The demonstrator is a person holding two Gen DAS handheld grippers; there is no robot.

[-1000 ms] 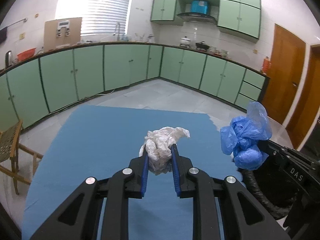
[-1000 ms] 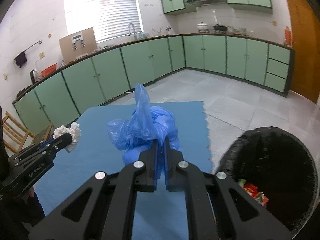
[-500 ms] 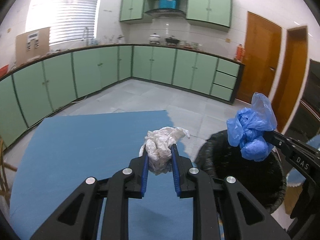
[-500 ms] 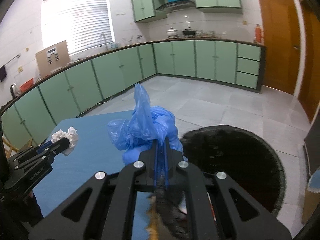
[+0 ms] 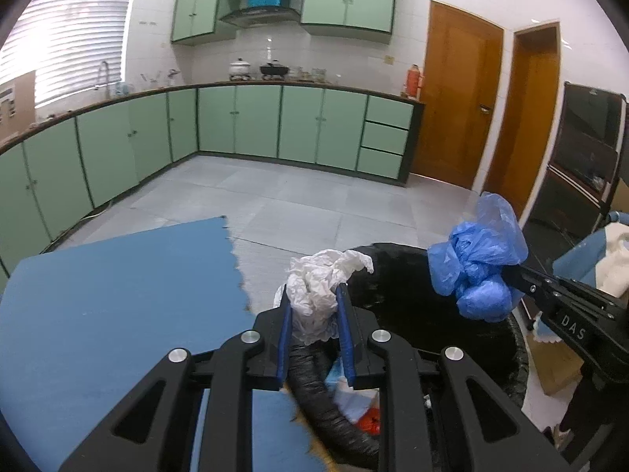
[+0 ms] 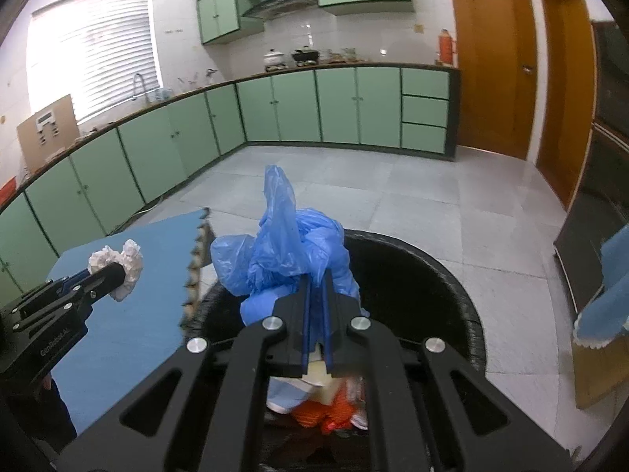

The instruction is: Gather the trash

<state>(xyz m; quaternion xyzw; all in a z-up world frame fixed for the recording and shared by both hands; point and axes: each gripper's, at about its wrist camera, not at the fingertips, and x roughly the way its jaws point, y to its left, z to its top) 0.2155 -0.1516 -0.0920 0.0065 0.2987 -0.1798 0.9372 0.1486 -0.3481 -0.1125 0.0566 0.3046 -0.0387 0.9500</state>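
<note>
In a green-cabineted kitchen, the left claw [image 5: 314, 299] is clamping a crumpled white tissue [image 5: 320, 283] above the rim of the black-lined trash bin [image 5: 412, 310], while the right claw [image 6: 316, 295] is pinching a bunched blue plastic bag [image 6: 287, 251] over the bin's opening, beside the blue surface [image 5: 118, 295].

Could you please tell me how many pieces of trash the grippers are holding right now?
2: white crumpled paper in the left gripper, blue plastic bag in the right gripper, both above the black bin.
</note>
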